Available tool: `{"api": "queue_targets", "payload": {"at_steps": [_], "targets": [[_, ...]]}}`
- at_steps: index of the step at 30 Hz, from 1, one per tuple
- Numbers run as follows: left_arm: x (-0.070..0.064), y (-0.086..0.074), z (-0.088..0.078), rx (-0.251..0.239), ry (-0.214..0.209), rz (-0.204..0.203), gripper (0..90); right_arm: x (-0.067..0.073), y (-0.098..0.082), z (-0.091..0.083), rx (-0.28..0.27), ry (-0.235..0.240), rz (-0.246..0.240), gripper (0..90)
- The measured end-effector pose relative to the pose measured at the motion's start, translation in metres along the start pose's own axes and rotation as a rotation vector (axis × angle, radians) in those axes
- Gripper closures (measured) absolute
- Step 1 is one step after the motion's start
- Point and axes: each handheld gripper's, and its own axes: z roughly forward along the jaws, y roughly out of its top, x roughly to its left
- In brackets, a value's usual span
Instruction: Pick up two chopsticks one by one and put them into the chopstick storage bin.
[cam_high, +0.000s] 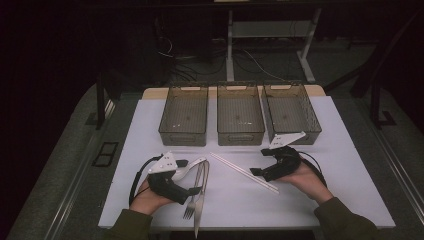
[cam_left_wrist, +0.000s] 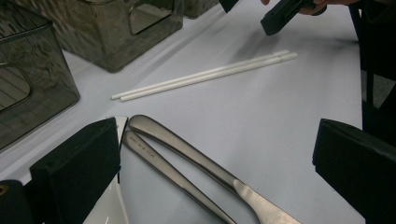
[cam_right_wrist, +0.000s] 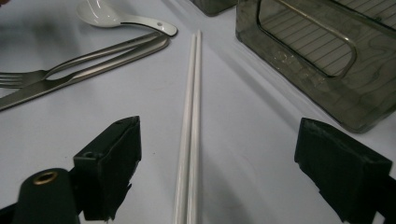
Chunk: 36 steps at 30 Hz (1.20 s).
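The right gripper (cam_high: 256, 171) is held low over the white table (cam_high: 350, 200), and its two black jaws stand wide apart, with nothing pinched. The pair of long thin white plastic chopsticks (cam_right_wrist: 190, 140) is seen lying flat between those jaws, side by side and touching each other, running straight away from them. The left gripper (cam_high: 196, 190) is also held wide, with nothing gripped. Just by its jaws, a shiny steel fork (cam_high: 192, 197) and a shiny steel knife (cam_high: 201, 200) are laid close together, and a white china spoon (cam_high: 187, 167) is laid beside them. Three see-through grey plastic bins (cam_high: 240, 131) are lined up beyond both grippers.
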Motion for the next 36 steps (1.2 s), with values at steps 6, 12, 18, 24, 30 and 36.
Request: {"api": "queue_targets", "payload": {"at_steps": [6,12,18,24,30,36], "targets": [[0.0,0.0,0.0,0.0,0.0,-0.001,0.0,0.001,0.001,0.005,0.023,-0.004,-0.006,28.7],[0.001,-0.001,-0.001,0.002,0.005,-0.002,0.0,0.004,0.001,0.005,0.047,0.007,-0.028,47.5],[0.001,-0.002,-0.001,0.006,0.004,0.0,0.1,0.005,-0.001,0.009,0.097,0.032,-0.021,61.2],[0.001,-0.002,-0.001,0.006,0.001,0.003,0.1,0.006,-0.004,0.012,0.135,0.037,-0.021,71.0],[0.0,-0.002,-0.001,0.003,-0.001,0.003,0.1,0.007,-0.006,0.016,0.177,0.032,-0.026,75.6],[0.0,-0.002,-0.001,0.004,-0.002,0.007,0.1,0.007,-0.007,0.017,0.185,0.028,-0.021,78.0]]}}
